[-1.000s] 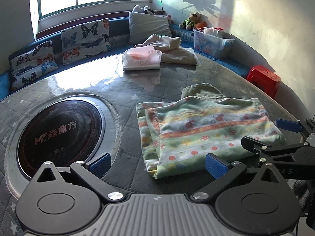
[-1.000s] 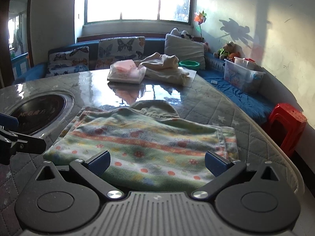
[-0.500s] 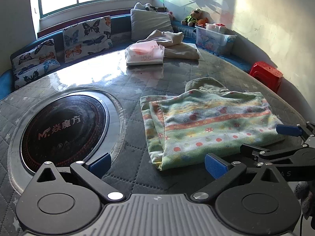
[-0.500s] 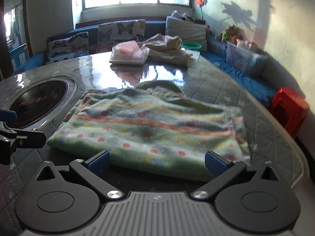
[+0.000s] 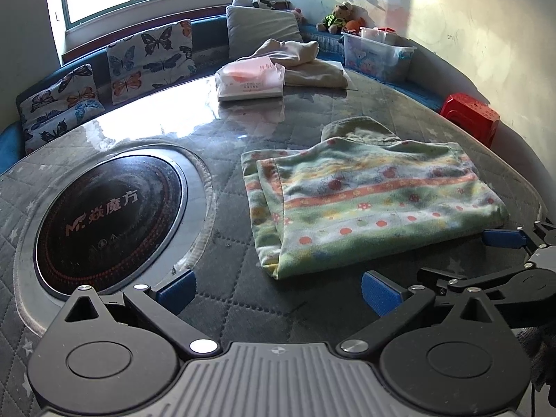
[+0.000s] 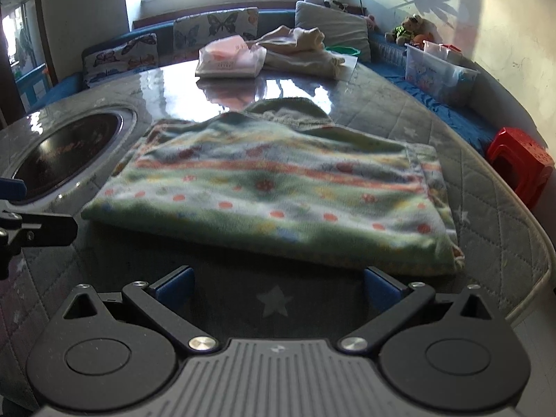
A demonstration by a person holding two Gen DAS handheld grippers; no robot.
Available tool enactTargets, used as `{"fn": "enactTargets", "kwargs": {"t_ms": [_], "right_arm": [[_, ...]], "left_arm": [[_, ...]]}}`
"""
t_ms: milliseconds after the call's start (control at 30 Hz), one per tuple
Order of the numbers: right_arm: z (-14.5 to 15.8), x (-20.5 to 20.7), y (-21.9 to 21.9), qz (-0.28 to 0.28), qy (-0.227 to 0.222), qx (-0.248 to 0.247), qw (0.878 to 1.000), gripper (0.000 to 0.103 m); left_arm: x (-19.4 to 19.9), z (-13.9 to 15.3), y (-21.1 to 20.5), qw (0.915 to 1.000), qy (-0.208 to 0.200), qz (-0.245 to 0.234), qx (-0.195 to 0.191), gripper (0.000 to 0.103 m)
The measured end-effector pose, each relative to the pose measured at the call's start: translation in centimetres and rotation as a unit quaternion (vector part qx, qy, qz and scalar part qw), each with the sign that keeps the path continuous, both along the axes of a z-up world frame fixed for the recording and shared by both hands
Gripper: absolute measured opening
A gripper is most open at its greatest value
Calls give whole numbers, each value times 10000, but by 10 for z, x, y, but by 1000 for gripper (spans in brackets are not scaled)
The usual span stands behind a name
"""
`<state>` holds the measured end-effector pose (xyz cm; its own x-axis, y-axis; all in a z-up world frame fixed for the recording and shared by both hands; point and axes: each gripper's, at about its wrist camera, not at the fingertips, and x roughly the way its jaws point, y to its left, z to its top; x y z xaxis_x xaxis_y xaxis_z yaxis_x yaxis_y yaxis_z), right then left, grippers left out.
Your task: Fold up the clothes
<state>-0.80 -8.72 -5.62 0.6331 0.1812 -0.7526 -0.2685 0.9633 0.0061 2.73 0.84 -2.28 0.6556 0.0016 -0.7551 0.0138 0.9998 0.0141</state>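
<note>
A green fleece garment (image 5: 368, 205) with orange stripes, dots and mushrooms lies folded flat on the quilted table (image 5: 226, 312); its olive hood pokes out at the far edge. In the right wrist view the same garment (image 6: 278, 201) fills the middle. My left gripper (image 5: 278, 288) is open, near the garment's near-left corner, with nothing between its blue pads. My right gripper (image 6: 278, 286) is open too, just short of the garment's near edge, and it shows at the right edge of the left wrist view (image 5: 504, 243).
A round black cooktop (image 5: 104, 219) is set into the table on the left. A tissue pack (image 5: 250, 80) and a cream garment (image 5: 305, 62) lie at the far side. Butterfly cushions, a clear storage box (image 5: 378, 55) and a red stool (image 5: 469, 114) ring the table.
Both grippers have drawn back from the garment toward the near table edge, open and empty throughout. The garment stays folded in place.
</note>
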Motion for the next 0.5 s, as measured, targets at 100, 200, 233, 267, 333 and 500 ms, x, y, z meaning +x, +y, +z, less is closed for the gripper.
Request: {"fn": "enactTargets", "kwargs": {"t_ms": [100,200,233,267,333,500], "right_arm": [[-3,-1,2,39,-4,-99,9999,103],[-2,-1,2,23,11,-83,10000,103],[-3,-1,2,32,-1,-97,9999,103],[-3,-2,2,42,-13,-110,9999,103],[-3,-2,2,38,-11,-102,9999,103],[-3,-1,3,23,23,-97,9999,103]], "left_arm": [[-1,-2,-2,10000,61,-12,25,103],[-1,-4,-3,9999,95,-29,40,103],[-1,-4,-4,9999,102,-29,37,103],[-1,-4,-4,9999,109,-29,35,103],[-1,-5,-4,9999,124,-30,30,103],[0,-6,-5,9999,152,-9,24,103]]}}
